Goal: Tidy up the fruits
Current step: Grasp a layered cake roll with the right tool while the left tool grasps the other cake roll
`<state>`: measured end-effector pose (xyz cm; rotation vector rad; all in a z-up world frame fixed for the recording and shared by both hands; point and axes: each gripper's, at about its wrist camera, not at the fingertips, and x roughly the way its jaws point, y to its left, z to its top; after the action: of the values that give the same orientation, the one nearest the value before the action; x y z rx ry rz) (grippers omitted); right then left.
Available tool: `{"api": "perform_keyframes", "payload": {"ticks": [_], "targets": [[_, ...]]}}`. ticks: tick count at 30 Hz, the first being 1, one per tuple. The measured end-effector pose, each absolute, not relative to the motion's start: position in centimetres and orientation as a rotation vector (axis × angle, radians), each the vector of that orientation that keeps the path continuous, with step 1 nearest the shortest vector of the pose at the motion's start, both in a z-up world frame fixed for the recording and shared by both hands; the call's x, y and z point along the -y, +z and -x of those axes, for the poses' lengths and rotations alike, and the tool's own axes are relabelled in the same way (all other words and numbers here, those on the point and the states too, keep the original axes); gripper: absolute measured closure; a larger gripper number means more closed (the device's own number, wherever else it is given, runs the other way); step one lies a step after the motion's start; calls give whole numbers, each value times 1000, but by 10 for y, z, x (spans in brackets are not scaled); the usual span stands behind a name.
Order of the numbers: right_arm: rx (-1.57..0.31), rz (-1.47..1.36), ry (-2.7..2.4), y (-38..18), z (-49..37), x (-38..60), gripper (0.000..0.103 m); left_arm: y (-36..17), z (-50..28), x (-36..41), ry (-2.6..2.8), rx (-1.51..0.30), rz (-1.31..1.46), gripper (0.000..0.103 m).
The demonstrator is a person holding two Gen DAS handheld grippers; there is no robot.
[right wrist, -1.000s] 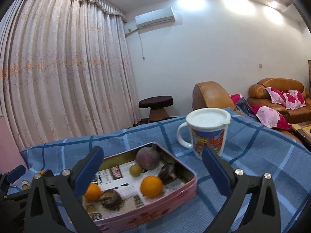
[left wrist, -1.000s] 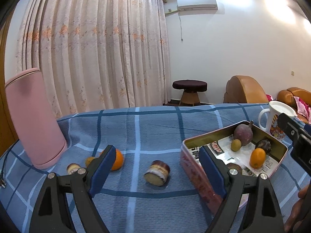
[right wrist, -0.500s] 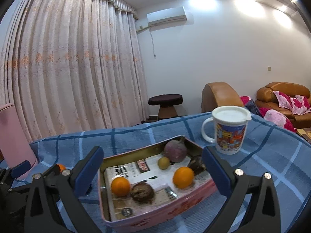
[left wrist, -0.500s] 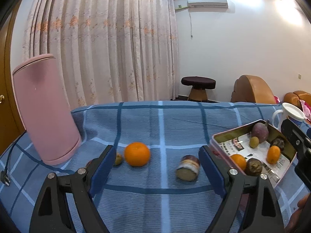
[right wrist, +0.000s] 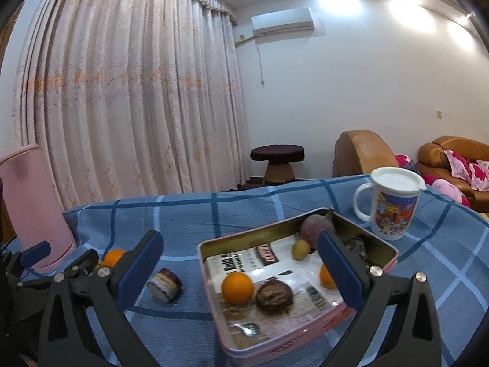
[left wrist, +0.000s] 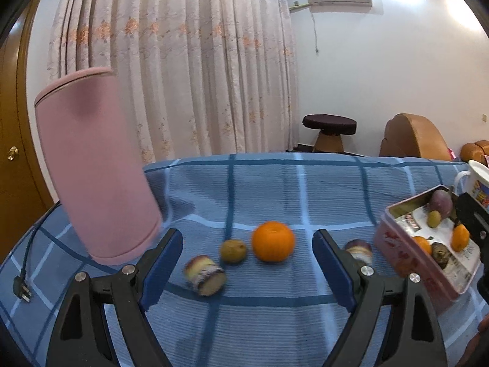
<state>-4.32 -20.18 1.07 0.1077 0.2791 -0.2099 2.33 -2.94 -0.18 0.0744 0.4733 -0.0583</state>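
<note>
An orange (left wrist: 273, 241), a small brown-green fruit (left wrist: 233, 251) and two cut purple-skinned pieces (left wrist: 205, 274) (left wrist: 358, 248) lie on the blue checked cloth. My left gripper (left wrist: 247, 267) is open and empty, just in front of the orange. A pink tin box (right wrist: 360, 235) holds two oranges (right wrist: 237, 287), a dark round fruit (right wrist: 274, 297), a small green fruit (right wrist: 300, 250) and a purple fruit (right wrist: 312, 228). My right gripper (right wrist: 240, 270) is open and empty, above the tin's near side. The tin also shows in the left wrist view (left wrist: 397, 244).
A tall pink cylinder (left wrist: 97, 168) stands at the left with a cord and plug (left wrist: 21, 287) beside it. A lidded printed mug (right wrist: 391, 208) stands right of the tin. Curtains, a stool (right wrist: 277, 162) and sofas lie beyond the table.
Both grippers have swung left. The orange and small fruit now sit between my left fingers, and the tin has shifted to the right in both views. Nothing was grasped.
</note>
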Motion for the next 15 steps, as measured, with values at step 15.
{"api": "perform_keyframes", "payload": {"ticks": [15], "targets": [[-564,32,6,-12,-25,151,38,-27,-76,-52,85,-705,-174,15]]}}
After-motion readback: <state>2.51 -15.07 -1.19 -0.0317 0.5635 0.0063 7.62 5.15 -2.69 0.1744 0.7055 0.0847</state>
